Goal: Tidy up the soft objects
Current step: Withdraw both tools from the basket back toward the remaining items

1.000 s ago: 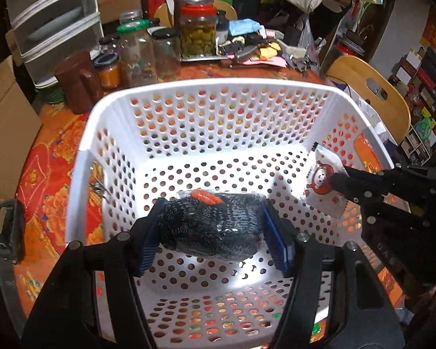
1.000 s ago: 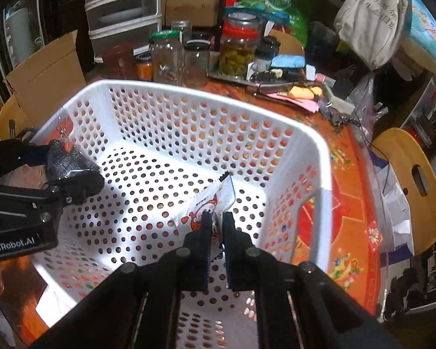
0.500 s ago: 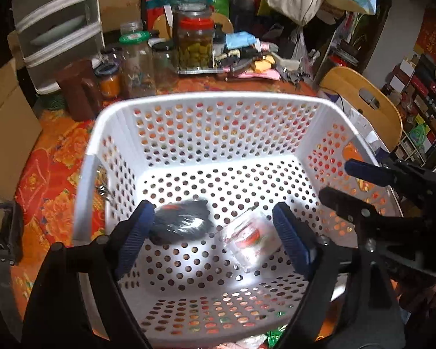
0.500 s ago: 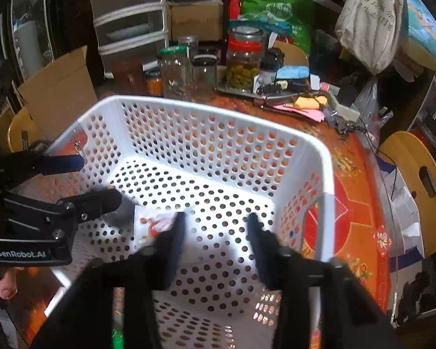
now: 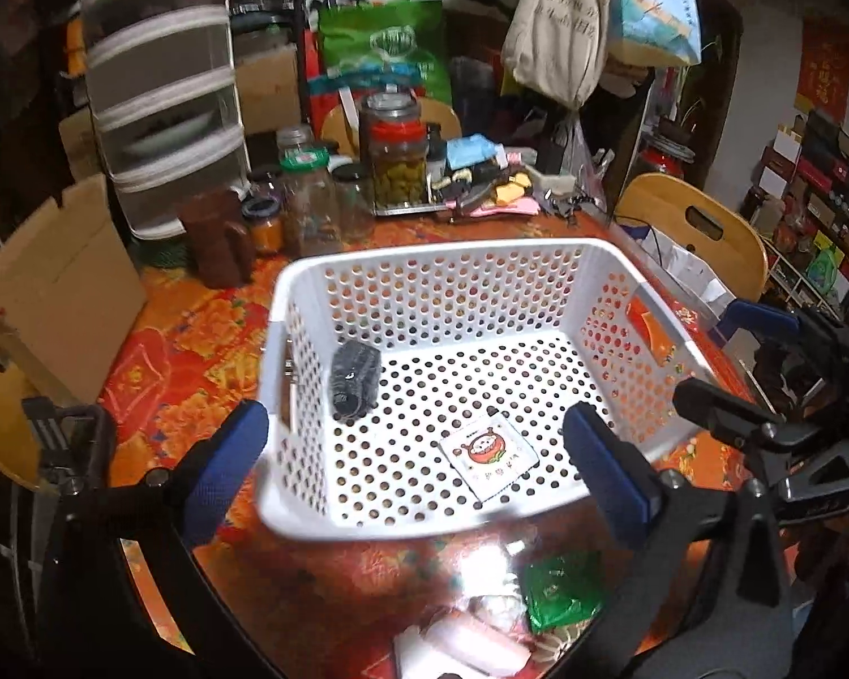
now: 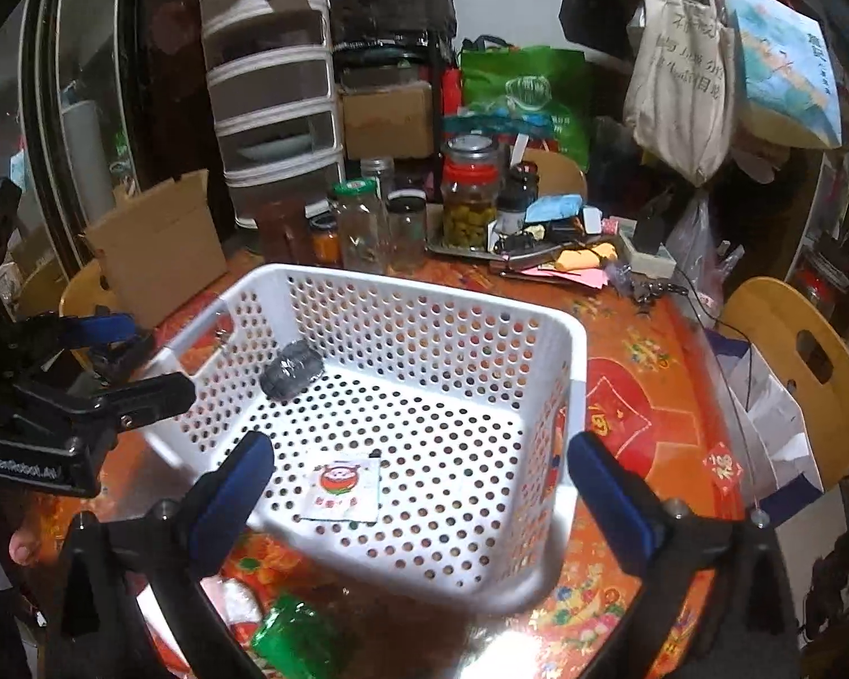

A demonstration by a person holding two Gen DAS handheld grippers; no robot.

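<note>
A white perforated basket (image 5: 424, 257) (image 6: 571, 373) stands on the red floral table. Inside it lie a dark rolled bundle (image 5: 355, 378) (image 6: 290, 370) by the left wall and a small white packet with a red cartoon print (image 5: 489, 456) (image 6: 344, 485) near the front. My left gripper (image 5: 424, 469) is open and empty, held back above the basket's near rim. My right gripper (image 6: 421, 489) is open and empty, also above the near rim. Each gripper shows in the other's view, the right one (image 5: 758, 362) and the left one (image 6: 107, 362).
A green packet (image 5: 560, 588) (image 6: 294, 634) and pale wrapped items (image 5: 464, 639) lie on the table in front of the basket. Glass jars (image 5: 396, 158) and a brown jug (image 5: 221, 237) stand behind it. A cardboard box (image 5: 56, 288) is at left, wooden chairs (image 5: 690, 226) at right.
Both grippers opened and let go: the dark bundle and the white packet dropped into the basket. Both grippers then pulled back and up from the basket.
</note>
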